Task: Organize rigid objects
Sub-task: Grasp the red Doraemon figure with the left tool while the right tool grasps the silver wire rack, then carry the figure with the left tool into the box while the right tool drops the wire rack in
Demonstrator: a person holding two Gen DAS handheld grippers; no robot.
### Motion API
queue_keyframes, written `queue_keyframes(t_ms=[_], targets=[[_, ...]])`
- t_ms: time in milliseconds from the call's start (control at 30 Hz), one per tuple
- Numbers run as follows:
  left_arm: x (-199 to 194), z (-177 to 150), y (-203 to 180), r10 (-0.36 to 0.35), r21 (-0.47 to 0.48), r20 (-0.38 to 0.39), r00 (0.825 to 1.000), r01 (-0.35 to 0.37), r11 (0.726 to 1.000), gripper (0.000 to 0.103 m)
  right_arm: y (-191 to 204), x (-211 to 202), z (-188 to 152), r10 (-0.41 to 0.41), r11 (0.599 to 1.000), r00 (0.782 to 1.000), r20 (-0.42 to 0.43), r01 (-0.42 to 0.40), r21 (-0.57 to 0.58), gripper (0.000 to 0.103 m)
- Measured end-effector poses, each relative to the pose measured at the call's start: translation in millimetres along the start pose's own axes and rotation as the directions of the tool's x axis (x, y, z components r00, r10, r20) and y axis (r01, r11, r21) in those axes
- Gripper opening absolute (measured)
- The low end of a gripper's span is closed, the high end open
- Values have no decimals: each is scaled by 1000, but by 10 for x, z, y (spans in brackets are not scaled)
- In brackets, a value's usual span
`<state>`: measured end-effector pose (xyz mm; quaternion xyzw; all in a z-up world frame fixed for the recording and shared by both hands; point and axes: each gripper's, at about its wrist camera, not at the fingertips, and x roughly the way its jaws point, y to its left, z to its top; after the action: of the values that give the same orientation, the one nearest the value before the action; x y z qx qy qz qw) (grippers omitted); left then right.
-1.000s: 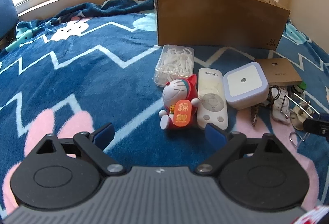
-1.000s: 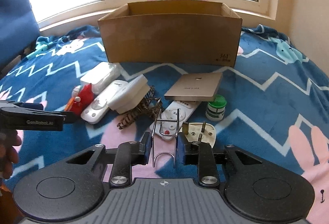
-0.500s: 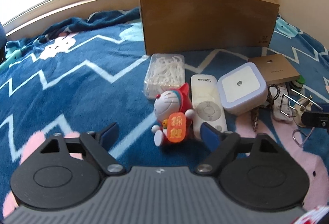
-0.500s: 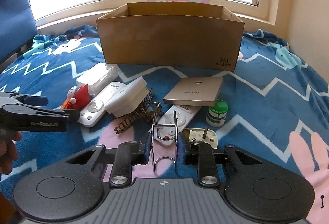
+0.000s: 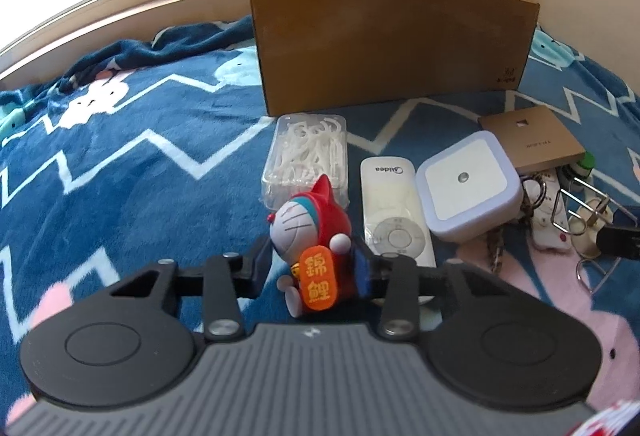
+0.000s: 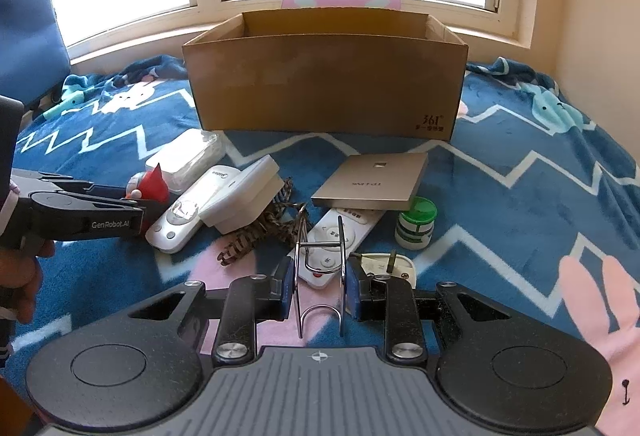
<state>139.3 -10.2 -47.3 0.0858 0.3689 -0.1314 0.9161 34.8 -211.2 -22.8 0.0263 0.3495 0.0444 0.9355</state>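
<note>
The left tongs pinch the cat figurine low on the bed's blanket; the right tongs clamp a wire clip. Lift the figurine straight up first, since the white remote lies just beside at three o'clock. The cardboard box stands at twelve o'clock, its near wall tall; open blanket lies toward nine.

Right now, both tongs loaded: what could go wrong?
1. Left tongs pinch the rounded cat figurine low; it may twist or slip on lifting.
2. Right tongs grip a thin wire clip; it could rotate or snag the braided cord.
</note>
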Motion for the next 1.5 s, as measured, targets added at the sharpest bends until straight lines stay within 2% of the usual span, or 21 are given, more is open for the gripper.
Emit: queue_keyframes(t_ms=[300, 600, 733, 900, 967, 1100, 1300, 1500], targets=[[-241, 59, 47, 9, -17, -18, 1000, -9, 1000, 36, -45, -187, 116, 14, 1000, 999, 35, -15, 11, 23], [-528, 204, 100, -23, -27, -1, 1000, 23, 999, 35, -97, -428, 274, 34, 999, 997, 66, -34, 3, 23], [-616, 350, 148, -44, -28, 2, 999, 44, 999, 35, -153, -463, 431, 76, 997, 995, 60, -77, 11, 23], [-688, 707, 161, -70, -1, 24, 997, 70, 998, 35, -239, -439, 793, 123, 992, 990, 63, -124, 7, 23], [-701, 912, 145, -77, 11, 41, 996, 77, 997, 35, -289, -398, 1016, 145, 989, 987, 69, -146, 10, 23], [-683, 1408, 64, -93, 53, 89, 992, 88, 995, 35, -407, -256, 1512, 139, 990, 985, 103, -138, -23, 23], [-395, 2113, -74, -90, 82, 127, 988, 80, 993, 35, -656, 261, 2251, 105, 994, 989, 109, -101, -35, 23], [77, 2495, -104, -83, 71, 99, 992, 76, 995, 35, -757, 888, 2518, 66, 997, 997, 42, -65, -44, 23]])
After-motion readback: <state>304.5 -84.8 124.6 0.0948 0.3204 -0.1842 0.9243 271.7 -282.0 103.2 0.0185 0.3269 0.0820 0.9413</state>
